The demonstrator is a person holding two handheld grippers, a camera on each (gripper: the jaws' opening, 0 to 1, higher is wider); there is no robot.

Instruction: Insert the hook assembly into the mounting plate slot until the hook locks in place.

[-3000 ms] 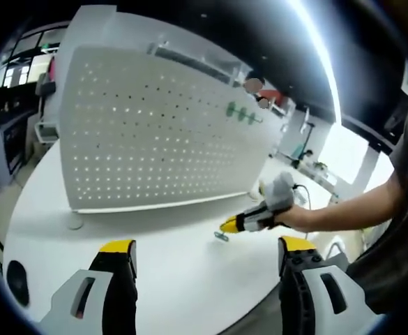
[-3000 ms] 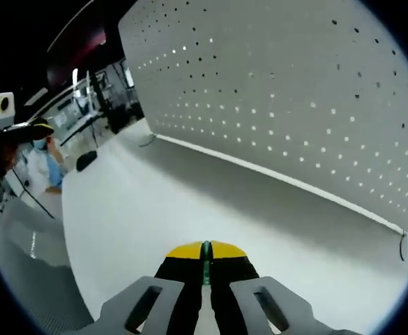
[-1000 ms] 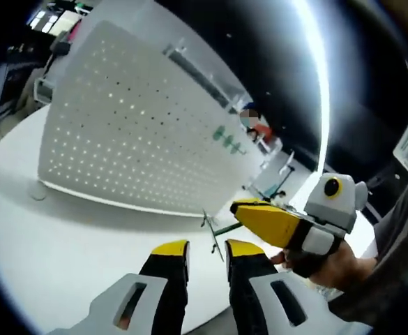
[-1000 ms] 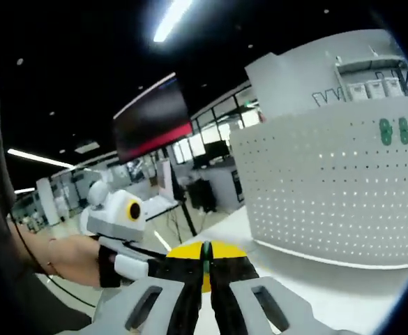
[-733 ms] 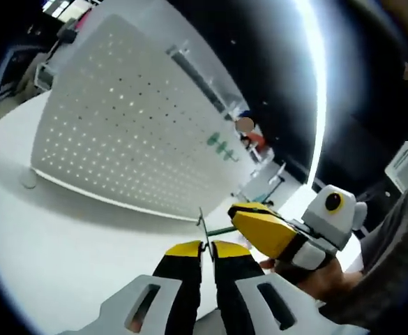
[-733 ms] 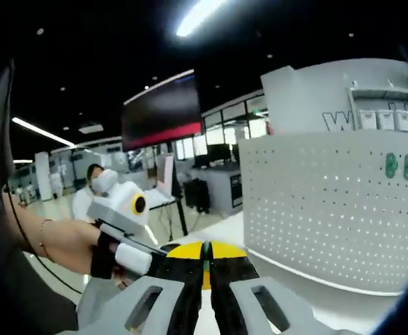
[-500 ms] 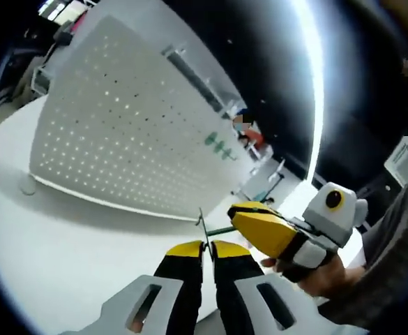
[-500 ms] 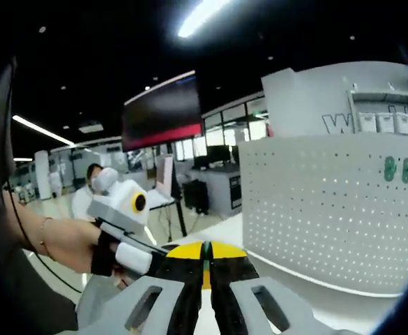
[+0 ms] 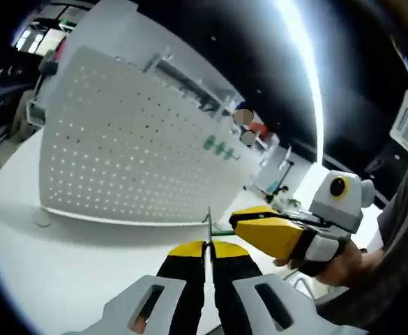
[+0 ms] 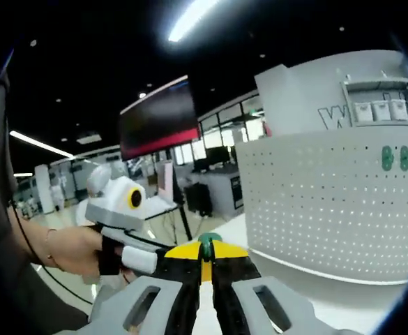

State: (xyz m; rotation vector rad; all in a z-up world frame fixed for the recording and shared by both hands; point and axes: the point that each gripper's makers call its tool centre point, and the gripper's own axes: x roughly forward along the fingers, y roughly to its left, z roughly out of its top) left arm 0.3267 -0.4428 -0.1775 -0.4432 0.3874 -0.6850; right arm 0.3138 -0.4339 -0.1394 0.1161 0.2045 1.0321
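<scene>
In the left gripper view, the left gripper has its two yellow-tipped jaws drawn together on the hook. One hook is visible: a thin metal wire that stands up from between the jaw tips, its long axis running up the view toward the plate, with a green bar leaving it sideways toward the right gripper. That gripper comes in from the right, its yellow jaws pointing left along the green bar; the tips meet the bar just beside the left gripper's tips. A hand holds its white body.

In the right gripper view, the right gripper has its jaws pressed together with a green piece of the hook showing at the tips, poking up and forward. The left gripper reaches in from the left, held by a hand, its tip right against the right gripper's tip.

One plate stands upright on the white surface, well behind both grippers. It is a white perforated panel with rows of small holes. Three green marks sit in a row near its upper far edge. The hook is in the air in front of the plate, apart from it.
</scene>
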